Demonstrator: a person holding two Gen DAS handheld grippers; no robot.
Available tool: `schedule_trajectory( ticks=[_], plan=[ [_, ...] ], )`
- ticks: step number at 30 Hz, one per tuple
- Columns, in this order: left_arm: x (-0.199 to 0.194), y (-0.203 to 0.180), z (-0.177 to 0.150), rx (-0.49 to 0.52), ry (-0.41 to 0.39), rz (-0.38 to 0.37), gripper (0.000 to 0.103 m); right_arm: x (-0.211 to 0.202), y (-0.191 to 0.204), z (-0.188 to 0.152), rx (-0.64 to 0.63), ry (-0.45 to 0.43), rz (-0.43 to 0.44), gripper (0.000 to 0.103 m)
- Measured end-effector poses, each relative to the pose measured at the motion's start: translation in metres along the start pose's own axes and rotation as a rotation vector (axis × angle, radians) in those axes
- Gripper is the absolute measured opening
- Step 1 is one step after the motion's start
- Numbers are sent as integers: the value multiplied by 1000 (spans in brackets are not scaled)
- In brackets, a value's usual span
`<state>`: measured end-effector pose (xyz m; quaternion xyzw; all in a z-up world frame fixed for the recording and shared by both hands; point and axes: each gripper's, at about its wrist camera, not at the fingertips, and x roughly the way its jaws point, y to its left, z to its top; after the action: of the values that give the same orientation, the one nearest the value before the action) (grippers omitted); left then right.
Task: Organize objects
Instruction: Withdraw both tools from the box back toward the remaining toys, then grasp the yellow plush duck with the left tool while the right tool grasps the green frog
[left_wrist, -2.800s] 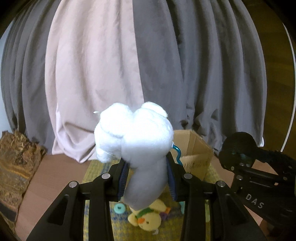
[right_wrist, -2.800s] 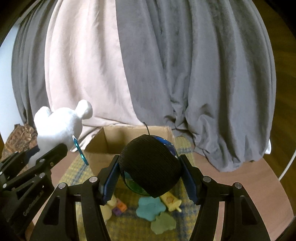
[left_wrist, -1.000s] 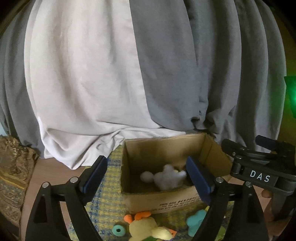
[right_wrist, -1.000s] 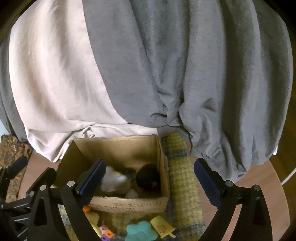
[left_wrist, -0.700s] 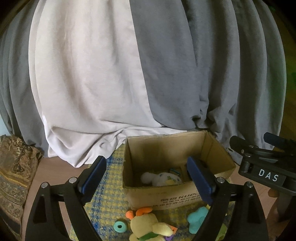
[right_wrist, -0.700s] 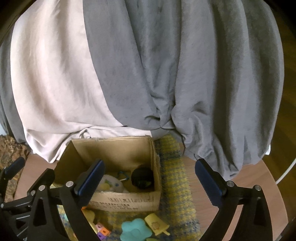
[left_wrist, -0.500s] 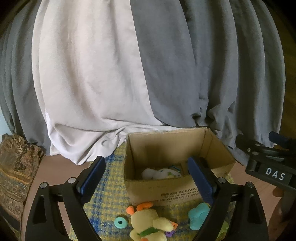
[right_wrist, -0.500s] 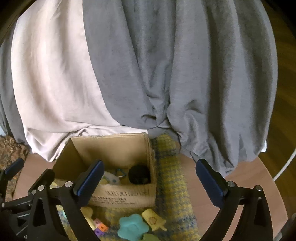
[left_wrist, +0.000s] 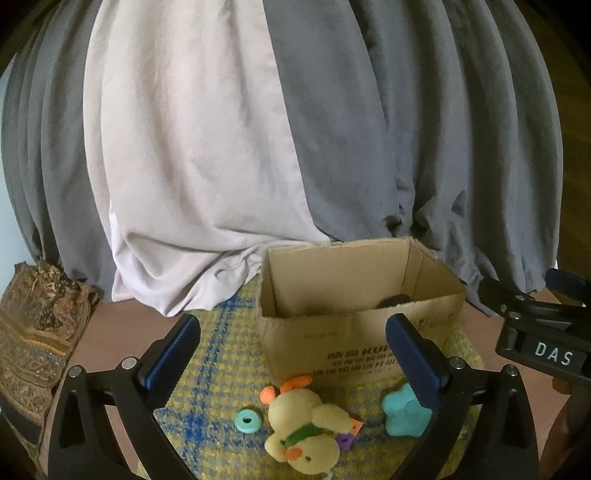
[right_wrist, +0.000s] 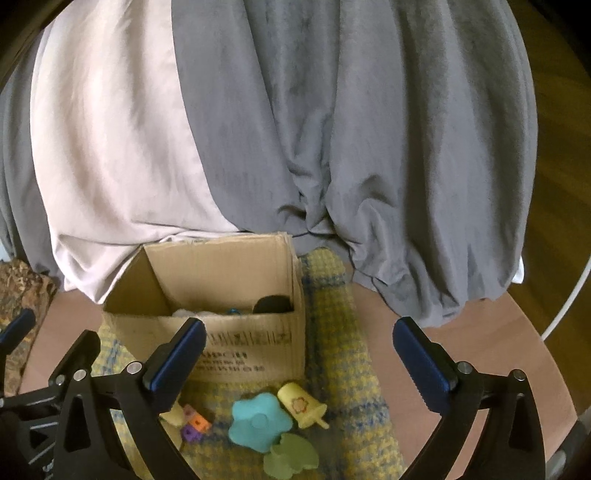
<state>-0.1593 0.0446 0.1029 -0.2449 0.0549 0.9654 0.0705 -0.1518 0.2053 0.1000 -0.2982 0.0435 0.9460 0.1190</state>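
Yellow plush duck (left_wrist: 306, 428) lies on the checked mat (left_wrist: 207, 398) just before the cardboard box's (left_wrist: 354, 332) front wall, long axis slanting toward the box, directly between the left gripper's (left_wrist: 291, 354) spread, empty jaws. Right gripper (right_wrist: 295, 354), likewise released, faces the teal flower (right_wrist: 258, 421) and is judged farther from the duck.

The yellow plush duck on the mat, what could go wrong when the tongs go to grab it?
The yellow plush duck lies against a small purple block, so the open left tongs might pinch both. The teal foam flower sits close to one finger and could get knocked. The brown cardboard box stands just behind and might be shoved.
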Motion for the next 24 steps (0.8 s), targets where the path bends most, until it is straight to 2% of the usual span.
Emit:
schedule_trajectory(
  ticks=[9, 24],
  plan=[
    [-4, 3, -32, -14, 3, 38, 102, -2, -4, -37, 17, 24, -25, 102],
    [6, 10, -85, -37, 93, 39, 102, 24, 1, -96, 27, 152, -14, 102]
  ],
)
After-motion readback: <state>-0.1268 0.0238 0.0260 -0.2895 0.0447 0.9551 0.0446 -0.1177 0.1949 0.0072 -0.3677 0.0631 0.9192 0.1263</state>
